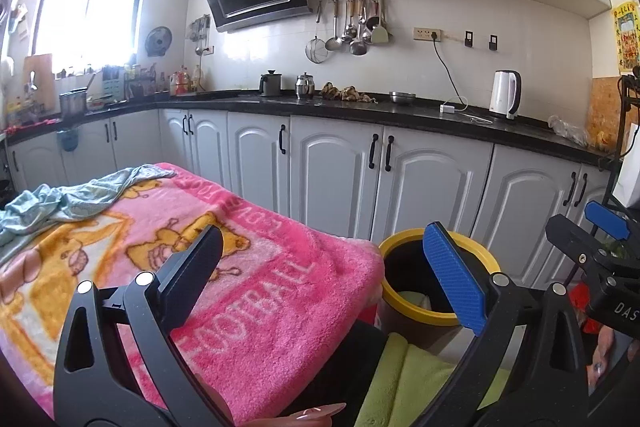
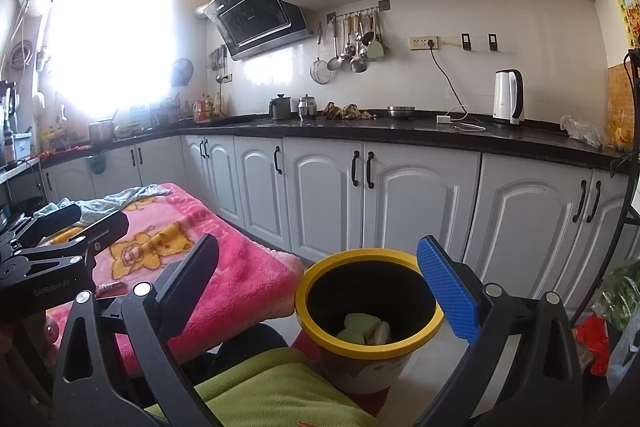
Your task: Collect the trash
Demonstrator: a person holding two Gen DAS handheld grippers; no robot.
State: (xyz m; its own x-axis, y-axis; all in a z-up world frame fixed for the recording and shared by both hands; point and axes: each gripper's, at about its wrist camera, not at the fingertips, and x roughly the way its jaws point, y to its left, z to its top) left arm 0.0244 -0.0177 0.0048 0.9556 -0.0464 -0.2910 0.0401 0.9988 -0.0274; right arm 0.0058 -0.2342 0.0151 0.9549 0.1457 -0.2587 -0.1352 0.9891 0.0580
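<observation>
Pink blanket (image 1: 248,267) covers the desk, no trash visible on it, only a blue-grey cloth (image 1: 72,199) at the far end. Yellow-rimmed bin (image 2: 370,311) sits just beside the desk corner so you can drop straight in; pale scraps (image 2: 364,329) already lie inside. Your left tool (image 1: 320,275) and right tool (image 2: 320,287) hang spread apart, empty.

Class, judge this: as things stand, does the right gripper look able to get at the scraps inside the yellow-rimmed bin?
Probably yes. The right gripper is open and empty, the yellow-rimmed bin has no lid, and the pale scraps lie exposed at the bottom, with nothing between.
</observation>
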